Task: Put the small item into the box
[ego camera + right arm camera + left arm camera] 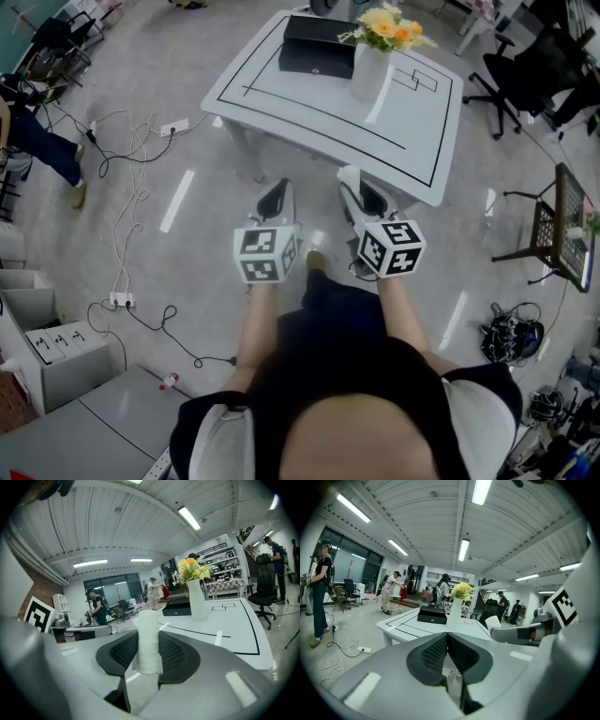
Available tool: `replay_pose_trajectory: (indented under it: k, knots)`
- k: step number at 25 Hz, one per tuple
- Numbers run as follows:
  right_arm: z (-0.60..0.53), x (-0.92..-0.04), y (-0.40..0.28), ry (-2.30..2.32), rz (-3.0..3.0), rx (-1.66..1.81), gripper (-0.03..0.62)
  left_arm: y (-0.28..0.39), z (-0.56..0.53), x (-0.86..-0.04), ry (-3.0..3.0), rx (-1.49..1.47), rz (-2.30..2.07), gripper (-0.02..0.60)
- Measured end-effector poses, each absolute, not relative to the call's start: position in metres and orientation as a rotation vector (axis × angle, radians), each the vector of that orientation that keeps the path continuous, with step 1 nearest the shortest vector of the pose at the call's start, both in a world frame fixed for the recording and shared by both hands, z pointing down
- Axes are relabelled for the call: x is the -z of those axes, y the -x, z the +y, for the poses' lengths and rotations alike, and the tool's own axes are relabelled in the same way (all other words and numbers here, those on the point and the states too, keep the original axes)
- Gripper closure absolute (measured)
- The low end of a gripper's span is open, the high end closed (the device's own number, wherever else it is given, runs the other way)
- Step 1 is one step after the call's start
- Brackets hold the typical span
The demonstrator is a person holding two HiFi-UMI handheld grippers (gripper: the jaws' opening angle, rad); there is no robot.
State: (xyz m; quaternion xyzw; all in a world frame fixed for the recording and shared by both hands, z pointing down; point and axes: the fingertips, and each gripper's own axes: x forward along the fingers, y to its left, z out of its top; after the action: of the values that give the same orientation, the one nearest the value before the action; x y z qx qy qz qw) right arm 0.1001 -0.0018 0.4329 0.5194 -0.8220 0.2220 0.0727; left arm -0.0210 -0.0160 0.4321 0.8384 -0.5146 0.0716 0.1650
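Your right gripper (149,652) clamps the small white roll (149,634) upright; its surface looks rough, like wound cloth. Your left gripper (447,637) has its jaws pressed together with nothing between them.

left gripper (276,200) jaws shut – right gripper (362,195) clamped on white roll (149,639), both level, forward.
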Motion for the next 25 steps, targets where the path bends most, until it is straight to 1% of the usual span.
replay_pose_trajectory:
  k: [25]
  knots:
    - [-0.115,-0.429,-0.109,-1.512,-2.551,-0.617,0.457,0.02,-0.111,-0.429,-2.378,-0.213,-1.572,0.572]
